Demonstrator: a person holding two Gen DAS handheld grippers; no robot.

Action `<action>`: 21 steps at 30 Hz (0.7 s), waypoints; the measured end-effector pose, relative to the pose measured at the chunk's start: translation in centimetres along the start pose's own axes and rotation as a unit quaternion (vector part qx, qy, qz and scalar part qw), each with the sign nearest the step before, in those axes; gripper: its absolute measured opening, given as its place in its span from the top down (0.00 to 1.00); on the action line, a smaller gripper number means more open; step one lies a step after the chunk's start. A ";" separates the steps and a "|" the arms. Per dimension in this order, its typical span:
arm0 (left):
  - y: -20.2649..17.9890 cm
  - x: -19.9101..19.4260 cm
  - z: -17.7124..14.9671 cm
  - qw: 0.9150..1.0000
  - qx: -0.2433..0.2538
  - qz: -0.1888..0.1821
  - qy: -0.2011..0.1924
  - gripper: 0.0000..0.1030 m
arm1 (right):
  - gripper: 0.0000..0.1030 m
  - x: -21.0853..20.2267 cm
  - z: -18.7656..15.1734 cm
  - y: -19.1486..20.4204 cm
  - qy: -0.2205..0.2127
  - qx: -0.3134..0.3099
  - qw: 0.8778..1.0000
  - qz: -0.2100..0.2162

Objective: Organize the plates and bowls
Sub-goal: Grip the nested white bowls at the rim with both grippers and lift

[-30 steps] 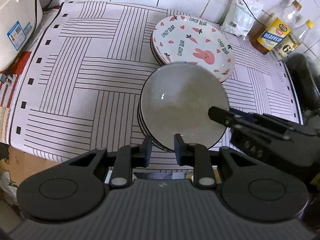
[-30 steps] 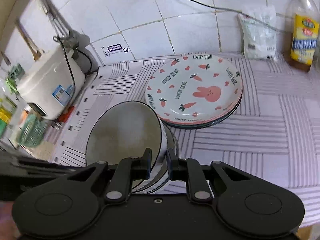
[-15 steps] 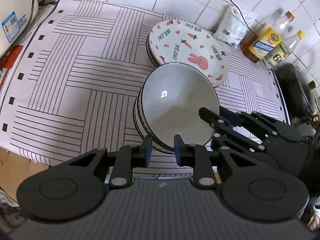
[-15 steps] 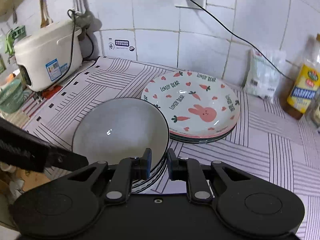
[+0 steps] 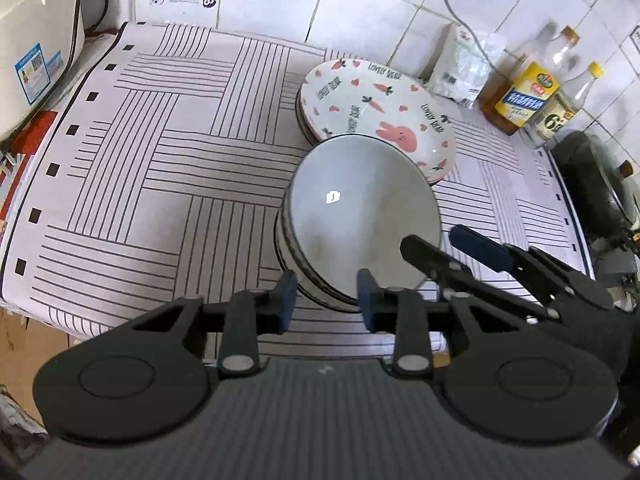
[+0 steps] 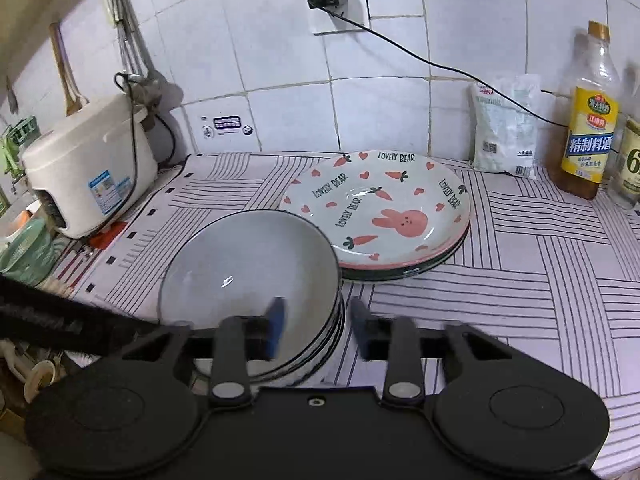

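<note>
both jaws opening: left gripper [image 5: 327, 300] and right gripper [image 6: 316, 326] straddle the bowl stack's [image 5: 360, 220] near rim unpinched. one plate stack [image 6: 384, 216] touches behind. two bottles [image 5: 520, 96]. only the right view shows one rice cooker [image 6: 88, 168].

Left gripper [image 5: 327, 300] showing matte black linkages, blue-padded fingers [image 5: 286, 298], silver pivot screws, round black discs lower frame, ribbed grey housing; right gripper [image 6: 316, 326] wearing matching black body, blue pads.
</note>
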State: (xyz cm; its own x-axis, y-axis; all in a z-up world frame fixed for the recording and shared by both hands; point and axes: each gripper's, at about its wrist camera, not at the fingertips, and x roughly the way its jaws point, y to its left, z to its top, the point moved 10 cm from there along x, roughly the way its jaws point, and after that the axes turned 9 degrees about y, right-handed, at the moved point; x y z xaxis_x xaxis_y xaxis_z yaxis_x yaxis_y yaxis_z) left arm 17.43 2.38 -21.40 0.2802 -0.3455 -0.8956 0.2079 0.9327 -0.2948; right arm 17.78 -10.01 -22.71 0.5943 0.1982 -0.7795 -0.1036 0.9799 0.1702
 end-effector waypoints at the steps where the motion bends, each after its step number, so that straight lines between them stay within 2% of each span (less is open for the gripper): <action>1: -0.1 -0.3 -0.1 1.000 0.004 -0.002 -0.005 0.63 | 0.48 -0.6 -0.2 0.1 -0.006 -0.005 1.000 -0.003; 3: -0.1 -1.2 -0.1 1.000 0.020 -0.002 -0.019 0.59 | 0.46 -1.5 -0.7 0.2 -0.018 -0.011 1.000 -0.007; 7: 0.4 -2.5 -0.4 0.999 0.027 -0.003 -0.038 0.58 | 0.46 -3.6 -1.7 -0.2 -0.046 0.001 0.999 -0.017; 10: 0.7 -3.2 -0.8 0.998 0.022 -0.016 -0.053 0.56 | 0.46 -4.8 -2.7 -0.2 -0.055 0.002 0.998 -0.002; 15: 0.5 -3.5 -1.0 0.996 0.025 -0.028 -0.080 0.52 | 0.38 -5.8 -4.8 0.5 -0.075 -0.006 0.997 0.027; 17: 0.5 -3.6 -0.6 0.994 0.030 -0.027 -0.100 0.46 | 0.36 -5.7 -5.3 0.7 -0.077 -0.011 0.997 0.030; 21: 1.0 -3.2 -0.5 0.994 0.013 -0.027 -0.106 0.39 | 0.31 -5.2 -6.1 0.8 -0.067 -0.026 0.997 0.028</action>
State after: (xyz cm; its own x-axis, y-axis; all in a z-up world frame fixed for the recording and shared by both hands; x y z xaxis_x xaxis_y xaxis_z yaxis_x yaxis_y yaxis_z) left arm 16.27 4.49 -19.04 0.4580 -0.4109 -0.7883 0.2511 0.9104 -0.3287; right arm 9.74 -10.14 -22.15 0.6866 0.2523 -0.6818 -0.1799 0.9676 0.1768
